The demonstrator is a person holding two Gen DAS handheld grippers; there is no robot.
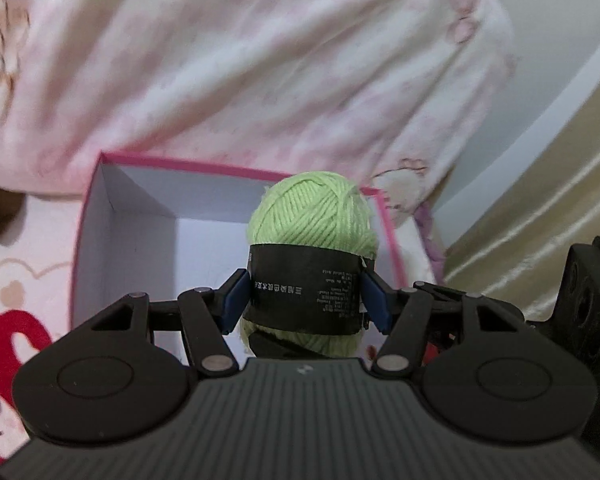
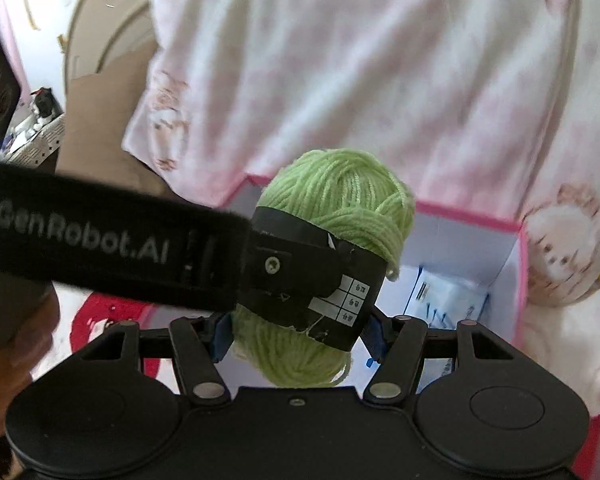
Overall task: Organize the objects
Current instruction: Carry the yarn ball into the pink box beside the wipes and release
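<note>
The left gripper [image 1: 306,294] holds a green ball of yarn [image 1: 314,216], its blue pads [image 1: 232,300] pressing on the black paper band [image 1: 306,280] around the middle. The right gripper [image 2: 300,334] holds another green ball of yarn [image 2: 340,196] the same way, by its own black band [image 2: 320,280]. Each ball hangs over the near side of a white box with a pink rim [image 1: 172,162], which sits on a pink and white blanket [image 1: 220,60]. If a band slips off the soft yarn, that ball could drop early. The two balls are close, so they could bump, or one could hit the box rim and fall outside. A black strap [image 2: 100,240] on the left in the right view reads "GenRobot.AI". The bands carry small print, too tiny to read
</note>
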